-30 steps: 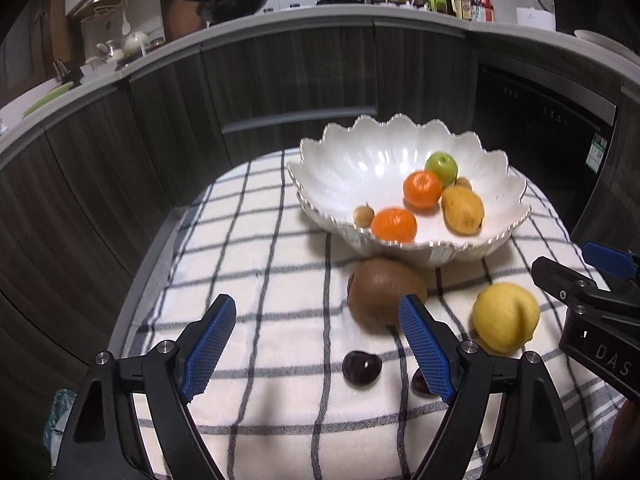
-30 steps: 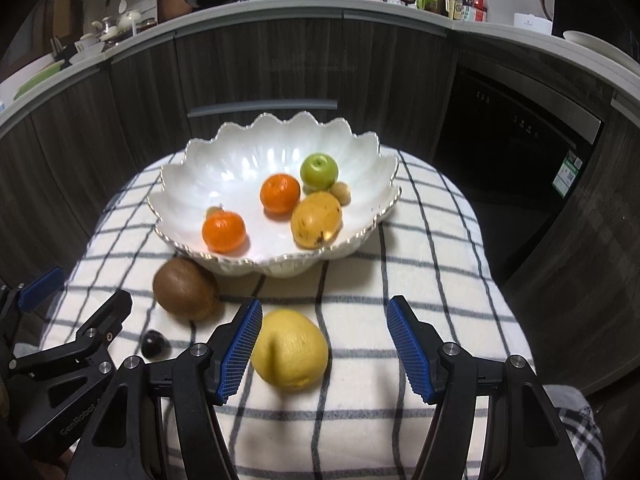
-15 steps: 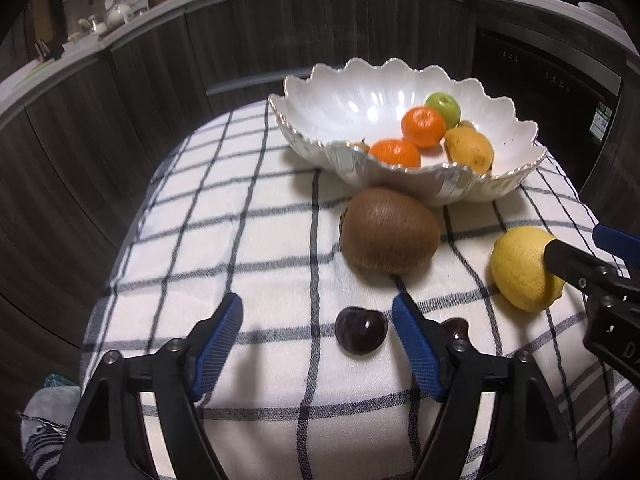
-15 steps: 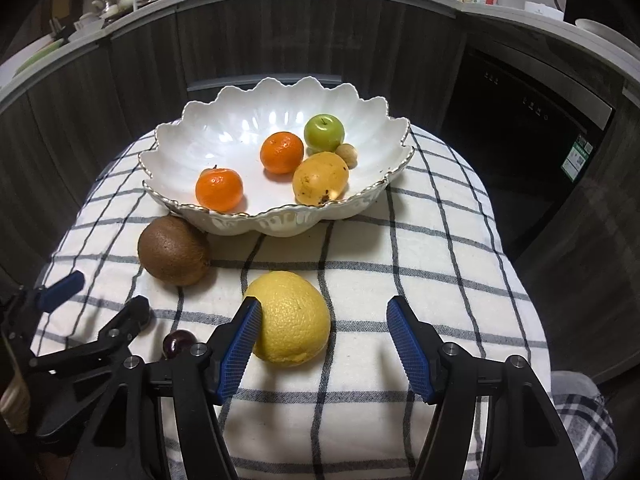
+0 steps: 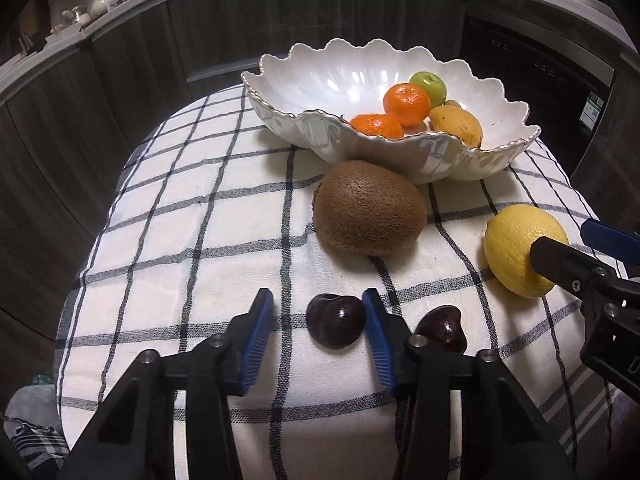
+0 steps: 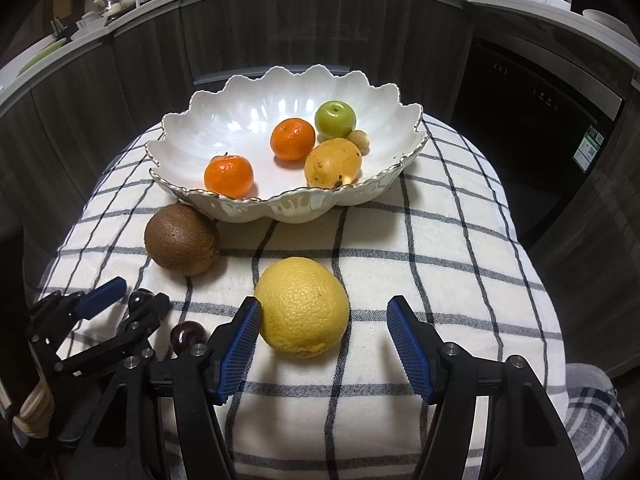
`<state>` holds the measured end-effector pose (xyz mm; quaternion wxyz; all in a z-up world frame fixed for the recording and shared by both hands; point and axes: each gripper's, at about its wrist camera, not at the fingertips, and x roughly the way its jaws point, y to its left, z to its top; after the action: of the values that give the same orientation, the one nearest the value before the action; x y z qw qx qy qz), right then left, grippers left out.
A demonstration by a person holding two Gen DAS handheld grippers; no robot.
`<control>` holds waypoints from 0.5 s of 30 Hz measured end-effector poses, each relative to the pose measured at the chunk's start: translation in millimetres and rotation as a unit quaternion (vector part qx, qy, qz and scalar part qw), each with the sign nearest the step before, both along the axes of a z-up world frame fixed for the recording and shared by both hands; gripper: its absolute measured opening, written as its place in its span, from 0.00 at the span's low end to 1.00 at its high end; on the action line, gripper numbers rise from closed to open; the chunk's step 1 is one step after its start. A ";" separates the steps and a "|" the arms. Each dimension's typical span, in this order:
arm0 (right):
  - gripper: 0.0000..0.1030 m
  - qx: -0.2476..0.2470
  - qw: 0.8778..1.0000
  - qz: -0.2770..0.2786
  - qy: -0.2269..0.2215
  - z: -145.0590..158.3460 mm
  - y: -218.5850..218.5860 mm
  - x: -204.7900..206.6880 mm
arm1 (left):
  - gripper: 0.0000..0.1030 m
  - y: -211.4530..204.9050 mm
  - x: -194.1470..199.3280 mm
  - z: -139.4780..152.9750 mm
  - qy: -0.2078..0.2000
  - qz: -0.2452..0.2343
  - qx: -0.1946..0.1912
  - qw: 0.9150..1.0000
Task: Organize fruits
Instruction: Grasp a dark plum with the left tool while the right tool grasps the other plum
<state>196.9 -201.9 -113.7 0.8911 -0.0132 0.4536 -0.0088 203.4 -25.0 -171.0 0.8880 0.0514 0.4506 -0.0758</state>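
Observation:
A white scalloped bowl (image 5: 436, 156) (image 6: 240, 96) on the checked cloth holds two tangerines (image 6: 229, 175), a green apple (image 6: 335, 118), a yellow fruit (image 6: 333, 163) and a small brown fruit. A brown kiwi (image 5: 369, 208) (image 6: 182, 239) lies in front of it. My left gripper (image 5: 318, 324) is open around a dark cherry (image 5: 336, 321), which touches its right finger. A second cherry (image 5: 442, 328) lies right of it. My right gripper (image 6: 323, 320) is open around a yellow lemon (image 6: 302, 306) (image 5: 520, 248), with its left finger against the fruit.
The checked cloth (image 6: 440, 248) covers a small round table with edges close on all sides. Dark cabinets (image 6: 280, 32) curve behind, with a cluttered counter (image 6: 100, 4) on top. A dark appliance front (image 6: 532, 120) stands at the right.
Both grippers have moved forward and down. The left now straddles the near cherry; the right now straddles the lemon.

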 end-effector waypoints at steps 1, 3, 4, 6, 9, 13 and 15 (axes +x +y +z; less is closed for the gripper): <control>0.64 0.000 1.000 0.000 0.000 0.1 0.0 0.0 | 0.35 -0.6 -0.2 -0.5 0.001 -0.002 0.000 1.000; 0.64 0.000 1.000 -0.001 -0.001 0.0 0.2 0.0 | 0.32 -1.8 -1.5 -0.9 -0.001 -0.005 0.001 1.000; 0.64 0.000 1.000 -0.001 -0.001 0.1 -0.1 -0.1 | 0.29 -2.4 -2.2 -0.7 -0.001 -0.006 0.001 1.000; 0.64 0.001 1.000 -0.002 -0.002 0.7 -0.3 -0.5 | 0.28 -3.1 -3.0 -0.4 -0.001 -0.008 0.001 1.000; 0.64 -0.002 1.000 -0.003 -0.006 3.2 0.1 -1.5 | 0.27 -1.1 -3.9 1.8 -0.003 -0.007 -0.002 1.000; 0.64 0.003 1.000 0.001 -0.012 8.4 2.2 -3.7 | 0.27 4.9 -7.9 10.9 -0.012 -0.001 0.000 1.000; 0.64 0.005 1.000 0.008 -0.017 12.0 6.4 -5.2 | 0.27 10.7 -10.3 17.1 -0.015 0.007 0.001 1.000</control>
<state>191.7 -195.5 -101.7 0.8986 -0.0123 0.4387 0.0008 193.1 -14.3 -153.8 0.8950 0.0504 0.4378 -0.0686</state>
